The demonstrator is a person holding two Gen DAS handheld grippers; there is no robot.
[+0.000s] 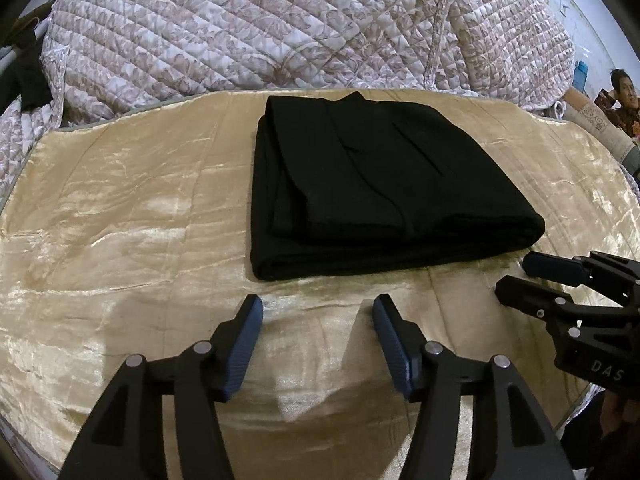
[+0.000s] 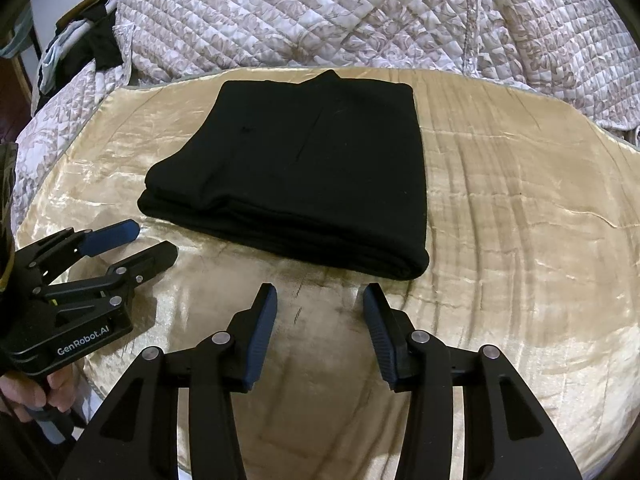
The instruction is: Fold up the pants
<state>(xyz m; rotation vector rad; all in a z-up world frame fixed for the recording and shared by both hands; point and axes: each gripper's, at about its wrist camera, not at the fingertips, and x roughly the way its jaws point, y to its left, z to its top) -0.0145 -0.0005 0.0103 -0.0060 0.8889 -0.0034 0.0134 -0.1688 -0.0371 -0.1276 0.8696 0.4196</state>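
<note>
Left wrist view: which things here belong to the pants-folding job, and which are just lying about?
Job:
black pants, folded
gold cloth under them
left claw, open
right claw, open

Lying about:
quilt
dark clothes at far left
blue bottle

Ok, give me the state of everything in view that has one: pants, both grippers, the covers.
black pants: folded into a compact stack, lying flat on the gold cover, untouched.
left gripper: open, fingers empty, short of the pants' near edge.
right gripper: open, fingers empty, just short of the pants.
gold cover: spread flat, lightly creased.
quilted bedspread: bunched up behind the cover.
</note>
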